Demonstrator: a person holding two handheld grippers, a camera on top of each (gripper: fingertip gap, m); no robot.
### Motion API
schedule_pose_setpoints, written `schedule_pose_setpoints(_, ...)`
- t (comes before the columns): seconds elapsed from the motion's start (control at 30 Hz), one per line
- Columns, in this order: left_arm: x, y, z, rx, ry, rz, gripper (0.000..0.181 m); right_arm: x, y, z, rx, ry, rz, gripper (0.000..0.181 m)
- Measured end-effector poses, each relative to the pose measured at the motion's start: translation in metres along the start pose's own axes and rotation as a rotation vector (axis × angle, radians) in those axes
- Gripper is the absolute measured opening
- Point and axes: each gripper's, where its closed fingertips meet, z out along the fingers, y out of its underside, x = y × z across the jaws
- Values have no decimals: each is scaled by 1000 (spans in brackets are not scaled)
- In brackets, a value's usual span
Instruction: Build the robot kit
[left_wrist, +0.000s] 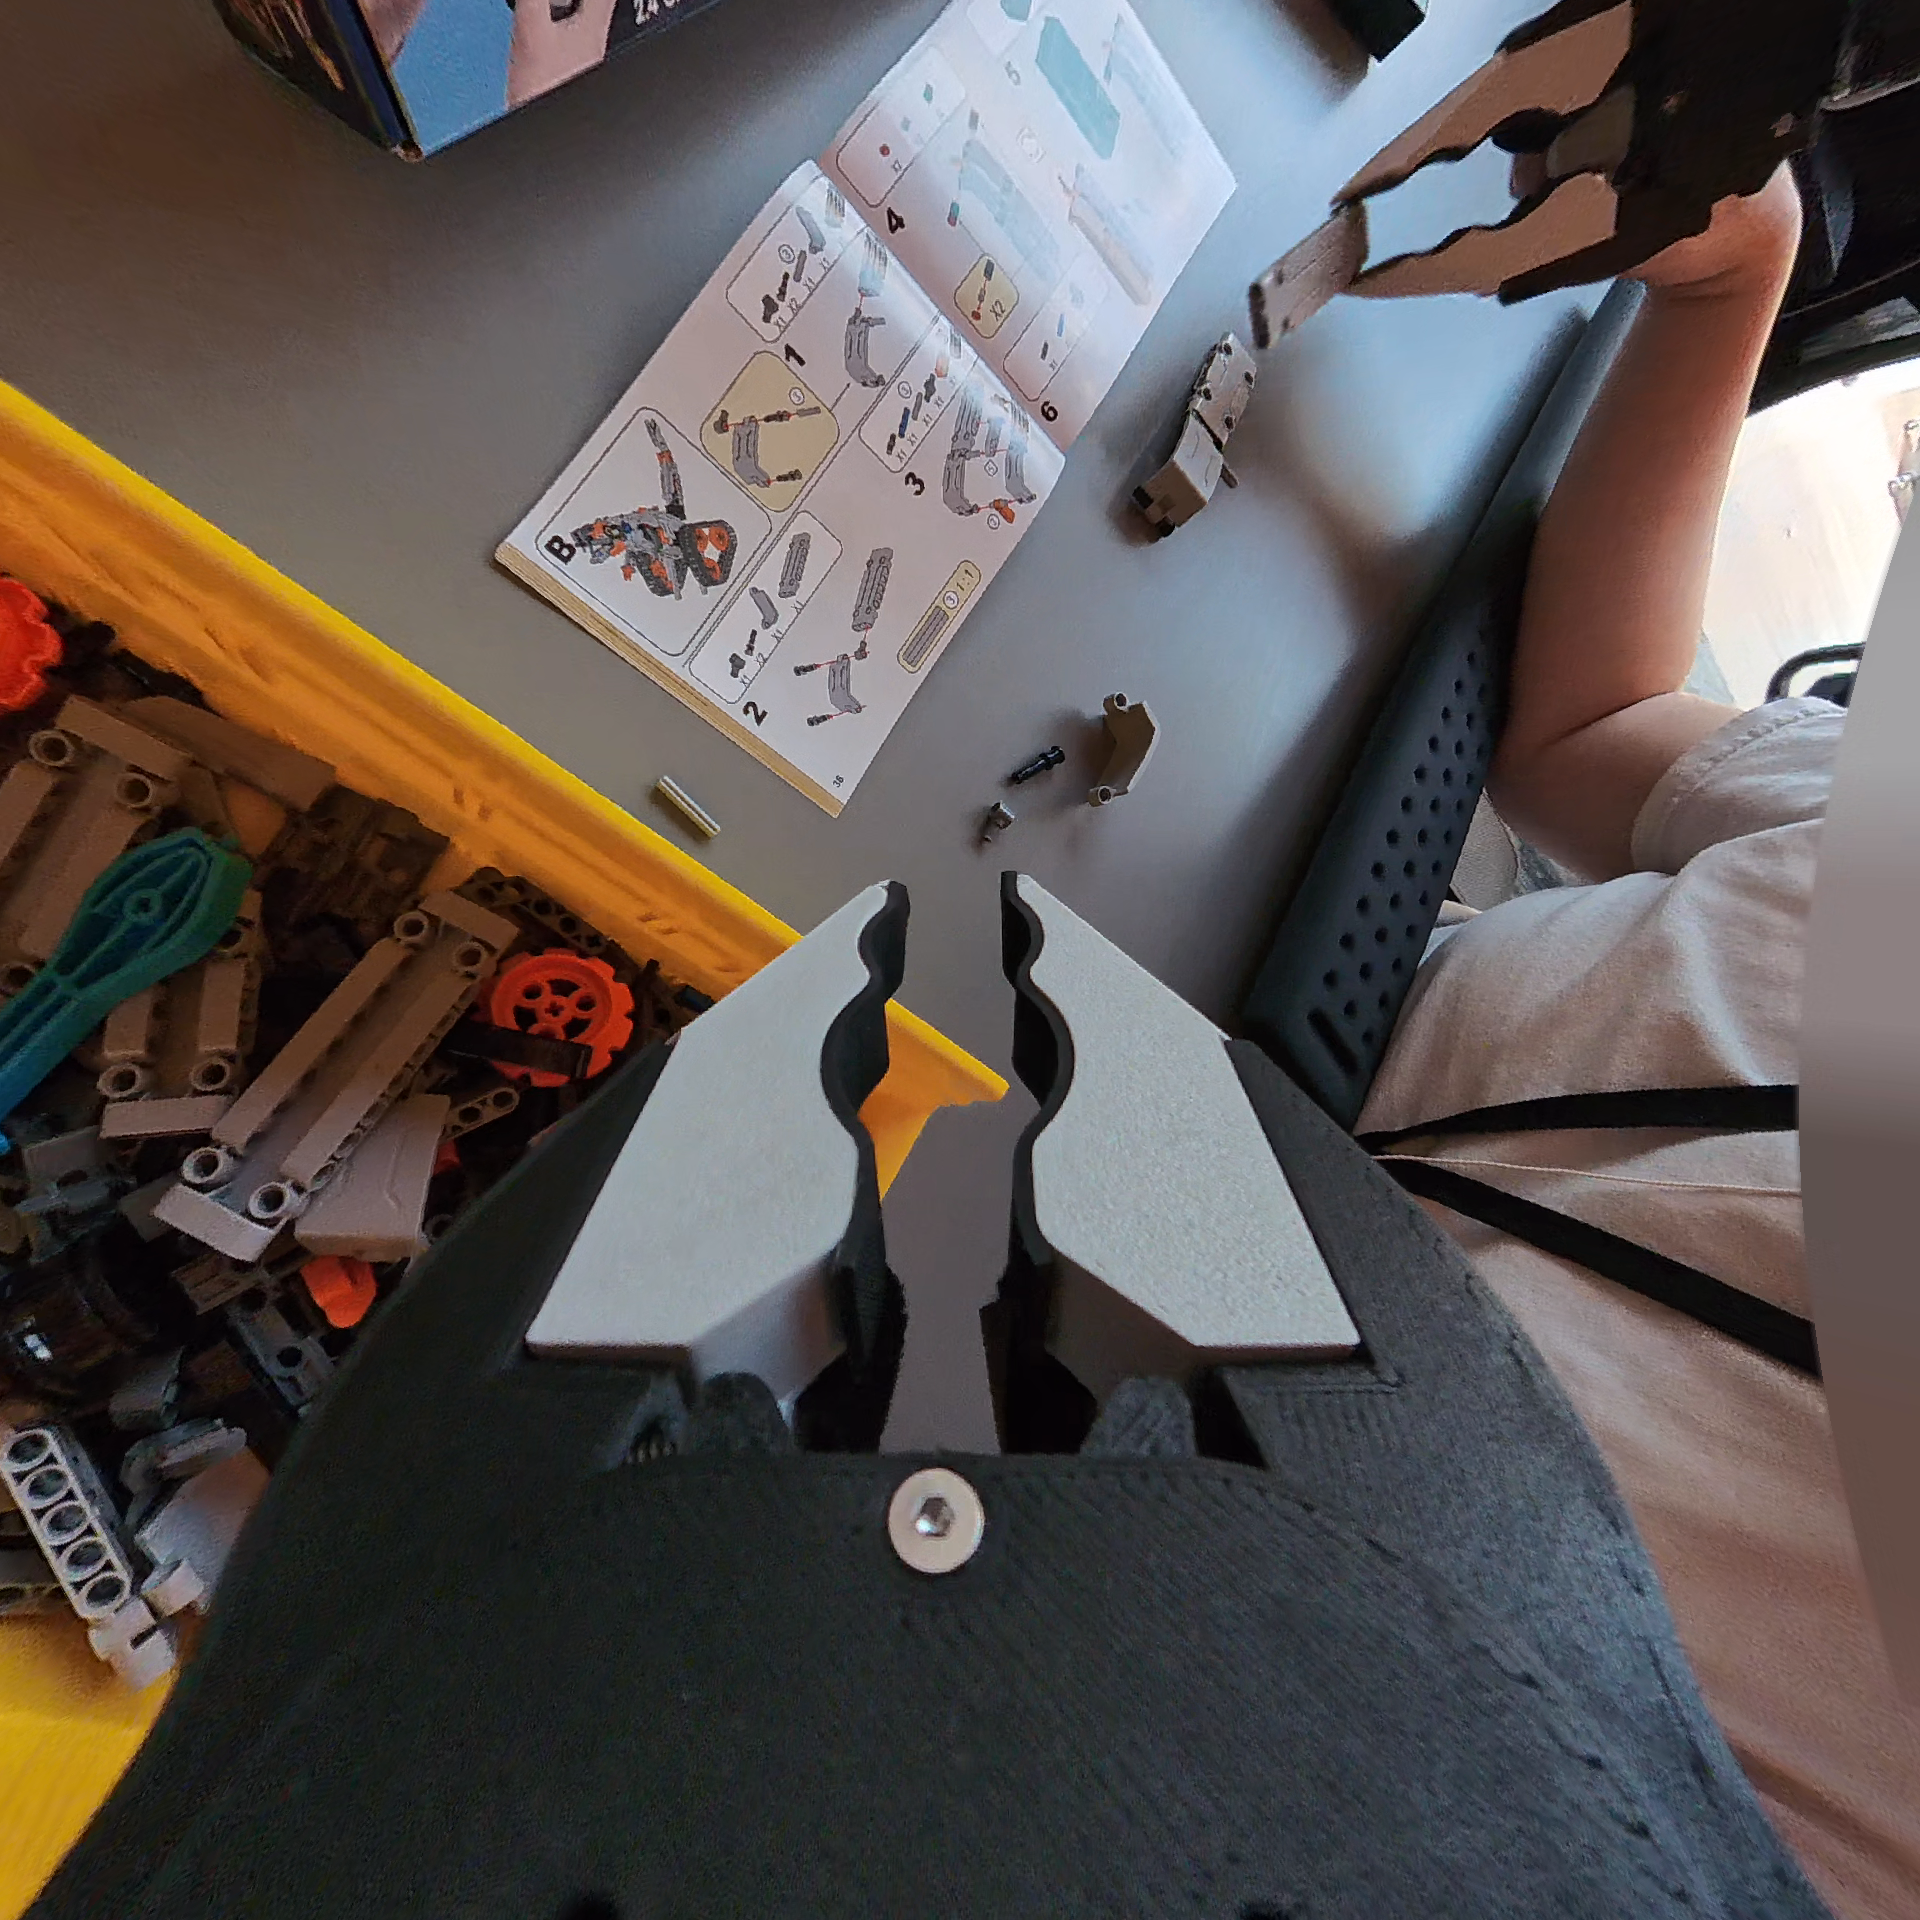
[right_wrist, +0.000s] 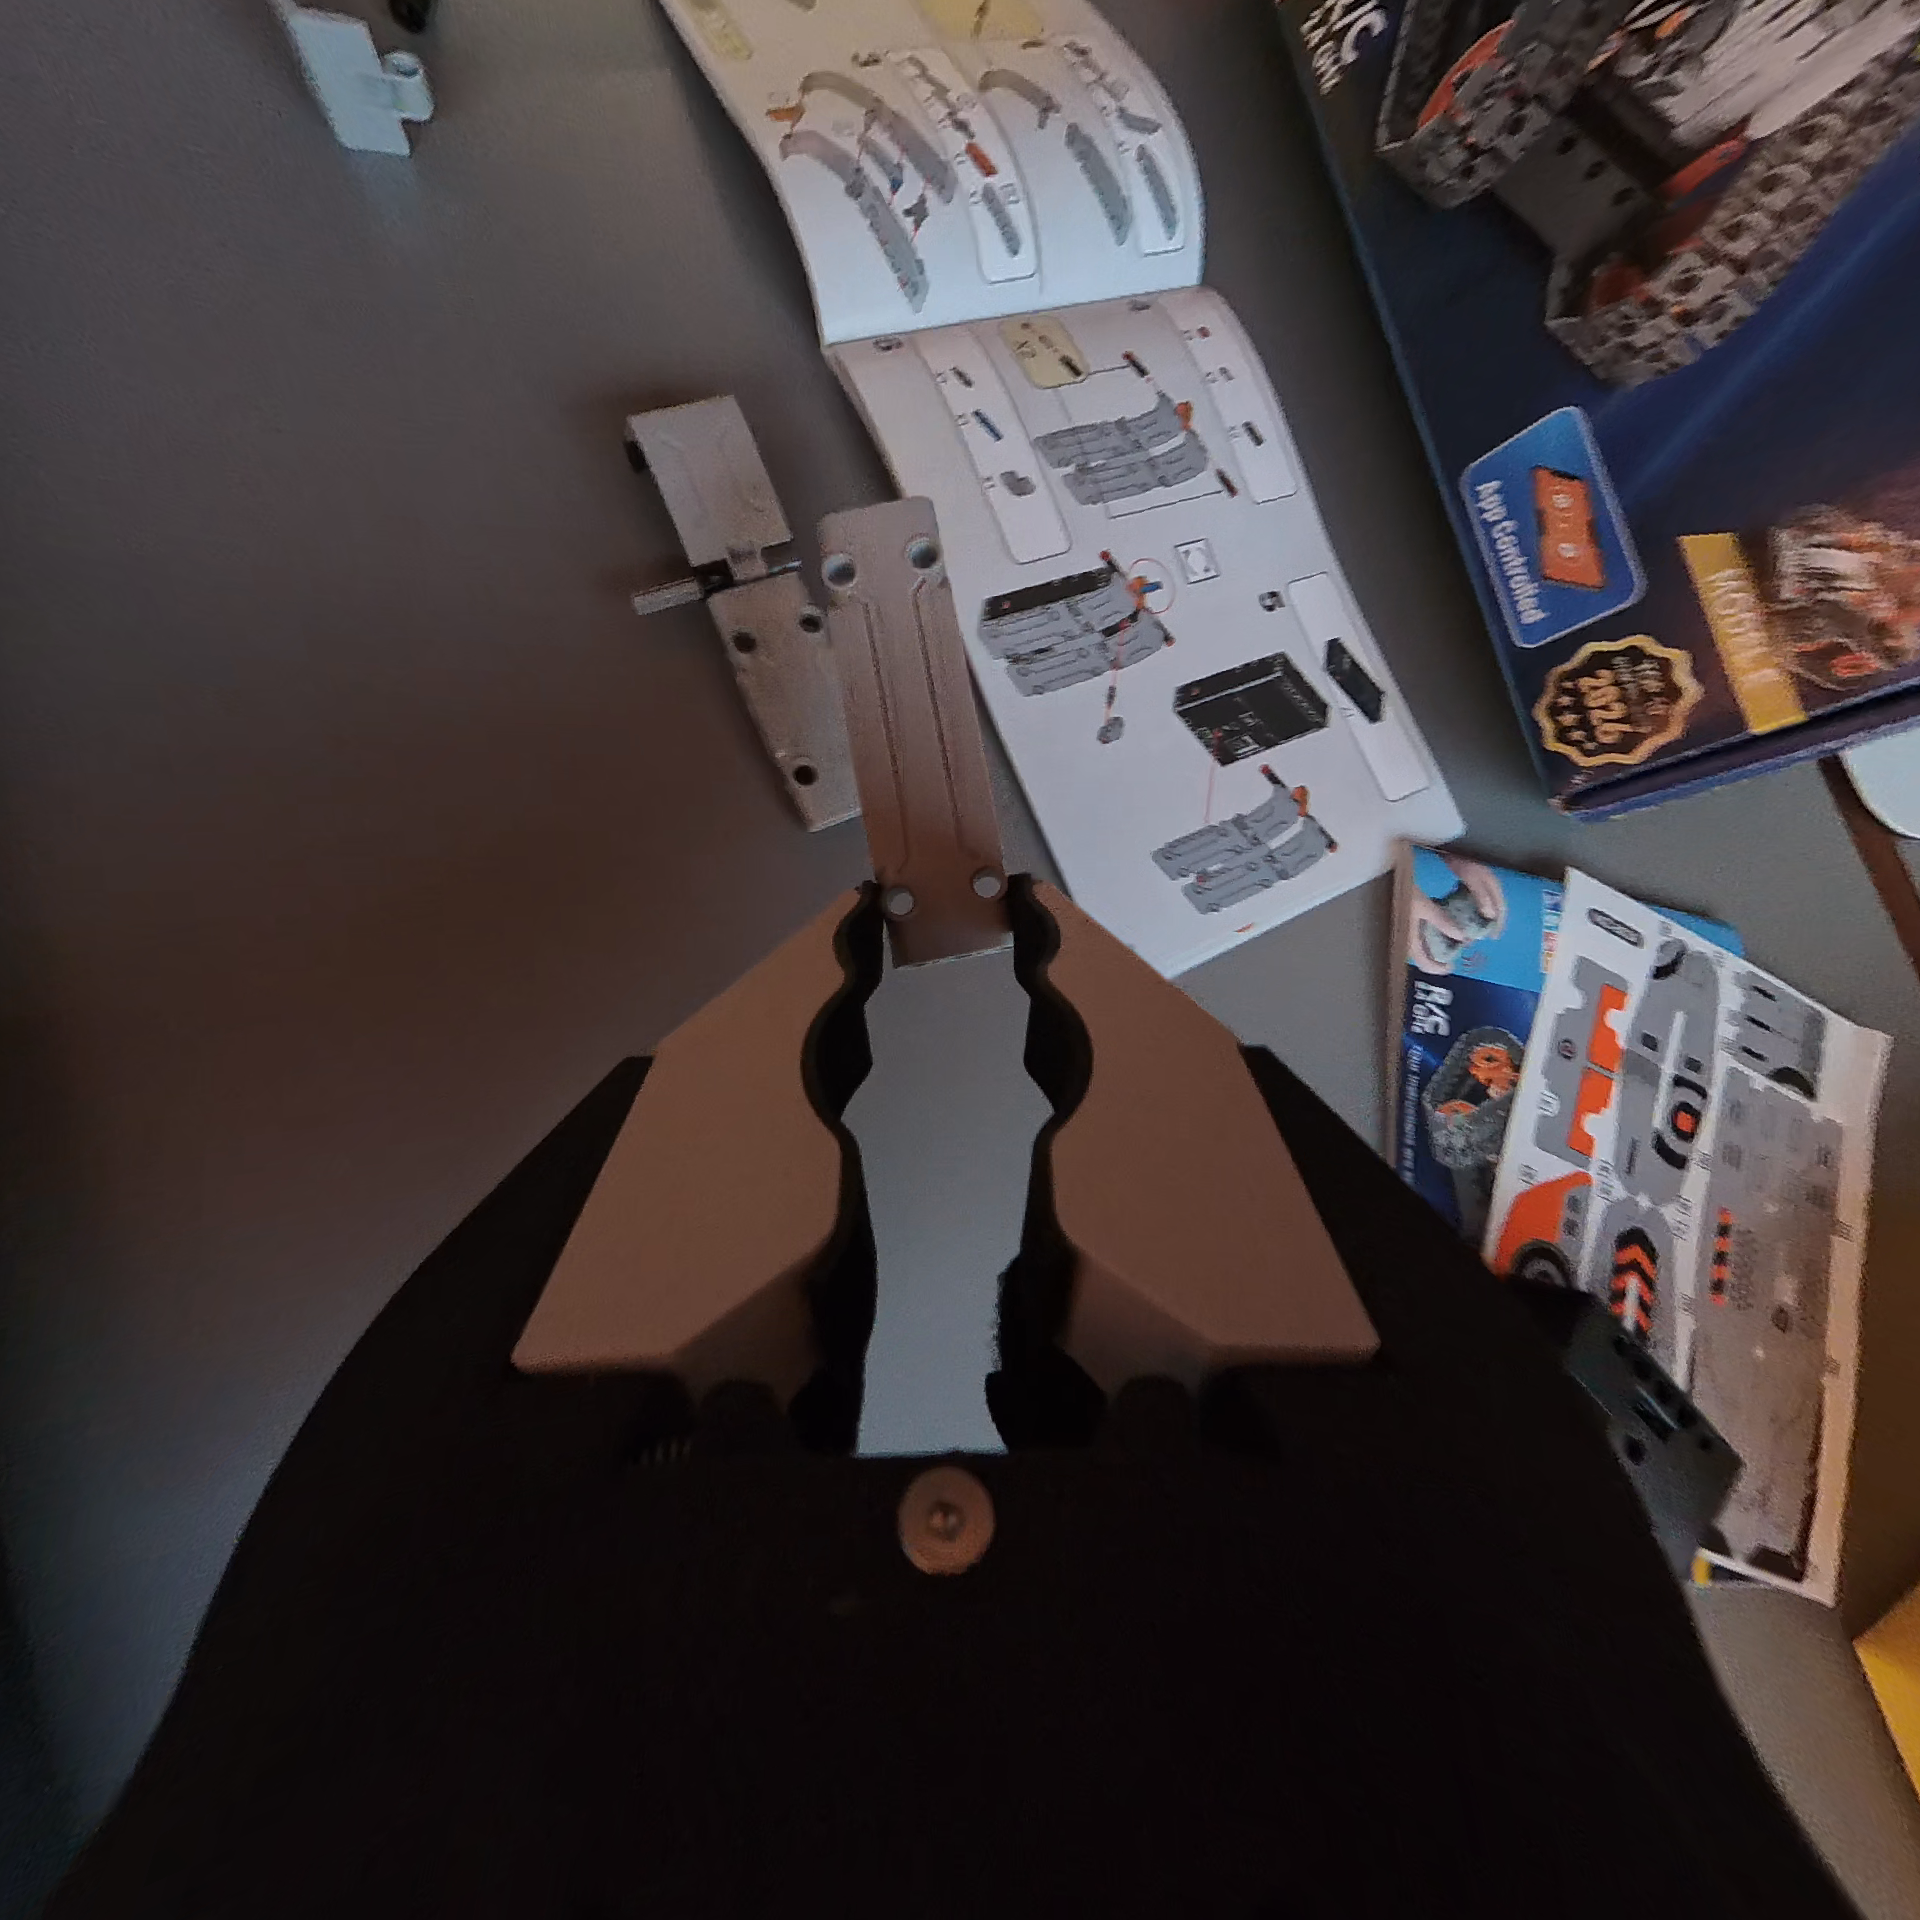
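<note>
Over the grey table (left_wrist: 312, 343), the right gripper (right_wrist: 943, 902) pinches one end of a long grey panel (right_wrist: 914, 727), held just above a grey assembly (right_wrist: 748, 613) beside the open booklet (right_wrist: 1143, 623). Left gripper (left_wrist: 954, 896) hangs slightly parted, holding nothing, near small loose pieces (left_wrist: 1039, 769) and the yellow bin (left_wrist: 343, 707).

**Grey panel pinched at my right tongs' tips**

My right tongs (right_wrist: 943, 902) clamp the near end of a long grey panel (right_wrist: 909, 707), which points away over the grey surface (right_wrist: 312, 727). Just left of it lies a grey assembled piece (right_wrist: 743, 613). An open instruction booklet (right_wrist: 1122, 582) spreads to the right, with a dark blue box (right_wrist: 1621, 416) beyond it and a sticker sheet (right_wrist: 1683, 1226) nearer.
</note>
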Motion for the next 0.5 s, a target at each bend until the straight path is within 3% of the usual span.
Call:
schedule_pose_setpoints(0.2, 3, 0, -4, 13, 1, 10, 17, -21, 2, 5, -48, -134, 19, 23)
schedule_pose_setpoints(0.37, 1, 0, -3, 6, 5, 5, 17, -17, -1, 0, 45, -246, 111, 23)
schedule_pose_setpoints(0.5, 1, 1, -2, 2, 2, 4, 17, -10, 14, 7, 36, -249, 167, 24)
